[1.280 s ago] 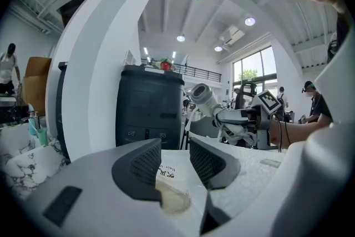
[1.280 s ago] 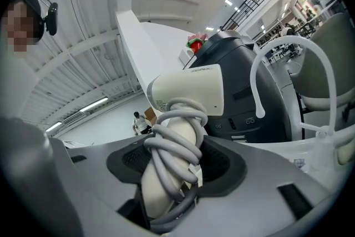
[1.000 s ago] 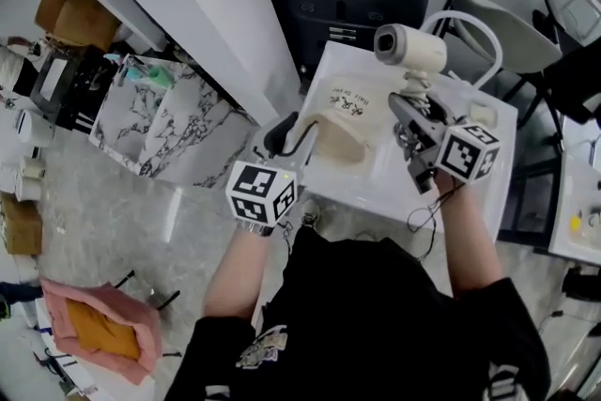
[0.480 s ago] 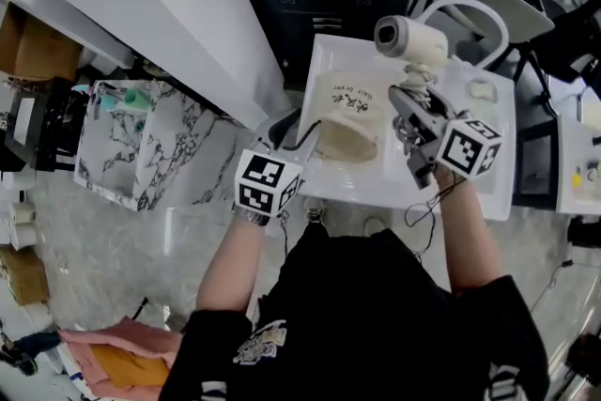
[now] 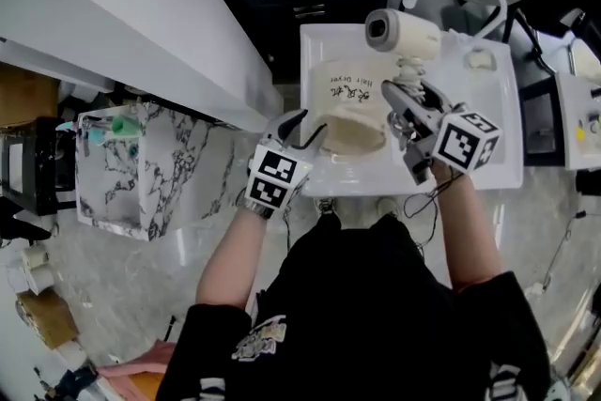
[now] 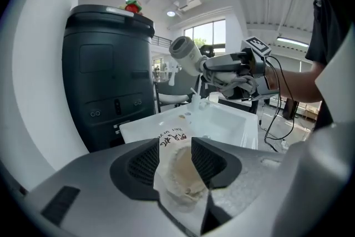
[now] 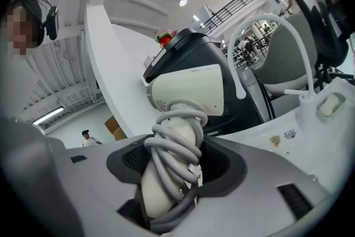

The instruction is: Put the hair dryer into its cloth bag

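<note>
white table (image 5: 498, 155) stood before me, a dark cabinet (image 6: 105, 64) beyond its far edge. my right gripper (image 5: 409, 99) was clamped on the handle of the hair dryer (image 5: 402, 33), with the cord (image 7: 175, 144) wound round that handle. it held the dryer up over the far side of the table, just right of the cloth bag (image 5: 352, 103). the bag lay on the table with its mouth turned to the near side. my left gripper (image 5: 302, 129) was at that mouth. its jaws had just been opening and stood wide apart, the bag's rim between them but not pinched. as i judged it, only the pick-up was done: the mouth was not yet gripped or held open, and the dryer was wholly outside the bag.
</note>
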